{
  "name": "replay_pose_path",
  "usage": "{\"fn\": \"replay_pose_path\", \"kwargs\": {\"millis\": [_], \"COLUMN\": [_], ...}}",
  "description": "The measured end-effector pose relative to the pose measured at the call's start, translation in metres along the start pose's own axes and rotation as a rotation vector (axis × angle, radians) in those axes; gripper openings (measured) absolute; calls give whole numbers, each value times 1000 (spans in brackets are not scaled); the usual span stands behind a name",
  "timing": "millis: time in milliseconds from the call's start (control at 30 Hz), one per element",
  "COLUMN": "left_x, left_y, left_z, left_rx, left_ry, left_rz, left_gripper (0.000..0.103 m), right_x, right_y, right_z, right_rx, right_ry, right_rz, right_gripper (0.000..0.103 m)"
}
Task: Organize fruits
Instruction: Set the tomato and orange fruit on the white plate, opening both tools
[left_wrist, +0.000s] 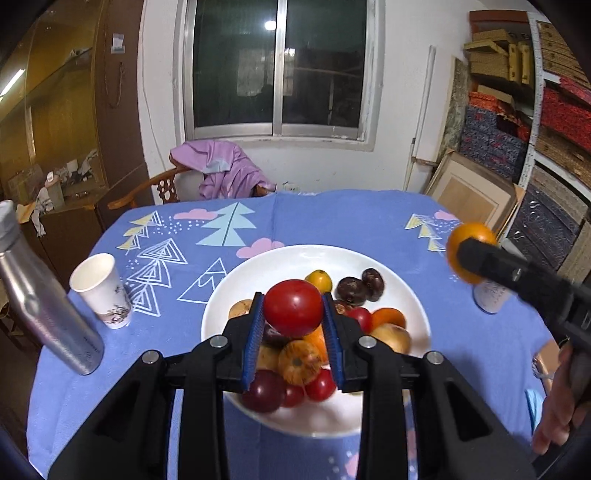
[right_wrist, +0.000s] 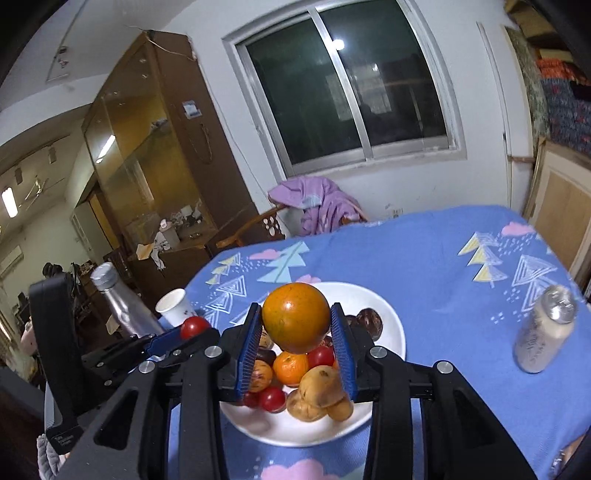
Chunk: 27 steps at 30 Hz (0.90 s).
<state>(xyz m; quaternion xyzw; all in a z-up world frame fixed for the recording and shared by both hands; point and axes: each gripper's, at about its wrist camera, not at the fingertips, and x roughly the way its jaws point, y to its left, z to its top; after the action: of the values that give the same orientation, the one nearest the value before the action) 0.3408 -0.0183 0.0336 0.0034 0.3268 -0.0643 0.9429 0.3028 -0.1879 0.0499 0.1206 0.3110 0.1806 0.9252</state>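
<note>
The left gripper (left_wrist: 293, 325) is clamped on a red tomato (left_wrist: 293, 307), its blue pads pressed against both flanks, and it holds the fruit in the air over the pile. The right gripper (right_wrist: 295, 341) is likewise closed on an orange (right_wrist: 296, 322), squeezed at its widest part so the round fruit cannot roll out. Both pieces seem lifted clear of the heap so they can be carried off and sorted elsewhere without knocking the rest

Just below them a white plate (left_wrist: 413, 291) sits on the surface (left_wrist: 332, 218) under a blue tree-print cloth. It holds the remaining fruit in a loose mound: small red tomatoes (right_wrist: 272, 399), a mandarin (right_wrist: 291, 367), brownish blotched fruits (right_wrist: 321, 386) nearest the front rim, and dark purple ones (left_wrist: 354, 290) towards the back. No separate sorting container shows in either view

Left of the plate stand a white paper cup (left_wrist: 101, 291) and a silver metal bottle (left_wrist: 44, 302); to the right, well apart, stands a drinks can (right_wrist: 545, 332). Beyond the far edge a lilac garment (left_wrist: 225, 170) hangs over a wooden chair, under a dark window
</note>
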Motion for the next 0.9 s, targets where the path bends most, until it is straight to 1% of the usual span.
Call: {"fn": "replay_pose_path", "kwargs": {"millis": [133, 200, 300, 367, 500, 533, 567, 600, 633, 667, 800, 867, 900], "left_x": [44, 63, 85, 98, 113, 115, 116, 116, 113, 111, 99, 88, 81], "left_y": [10, 15, 20, 22, 20, 21, 22, 22, 23, 24, 24, 26, 26], "left_z": [7, 9, 10, 10, 4, 2, 2, 2, 3, 3, 5, 5, 5], "left_rx": [-22, -37, -52, -62, -54, -56, -59, -63, -68, -72, -69, -73, -74], "left_ry": [54, 83, 113, 133, 167, 174, 171, 162, 148, 136, 109, 82, 62], "left_rz": [15, 15, 9, -10, -26, -28, -23, -11, 2, 10, 15, 29, 38], "left_gripper": [30, 30, 30, 30, 30, 32, 42, 49, 62, 67, 71, 84, 87], "right_x": [44, 62, 77, 82, 94, 95, 96, 95, 93, 92, 78, 68, 64], "right_y": [-8, -9, -11, -10, -12, -14, -15, -16, -19, -20, -24, -24, -23], "right_z": [-8, -14, -19, -20, -25, -26, -26, -26, -26, -24, -21, -19, -18], "right_rx": [9, -7, -16, -25, -29, -26, -20, -10, 5, 16, 56, 68, 69], "right_ry": [69, 105, 131, 142, 168, 169, 169, 165, 161, 154, 127, 112, 107], "right_rz": [-13, -32, -52, -61, -76, -76, -77, -77, -70, -66, -45, -35, -28], "right_gripper": [38, 38, 38, 38, 38, 38, 39, 39, 48, 58, 58, 60, 61]}}
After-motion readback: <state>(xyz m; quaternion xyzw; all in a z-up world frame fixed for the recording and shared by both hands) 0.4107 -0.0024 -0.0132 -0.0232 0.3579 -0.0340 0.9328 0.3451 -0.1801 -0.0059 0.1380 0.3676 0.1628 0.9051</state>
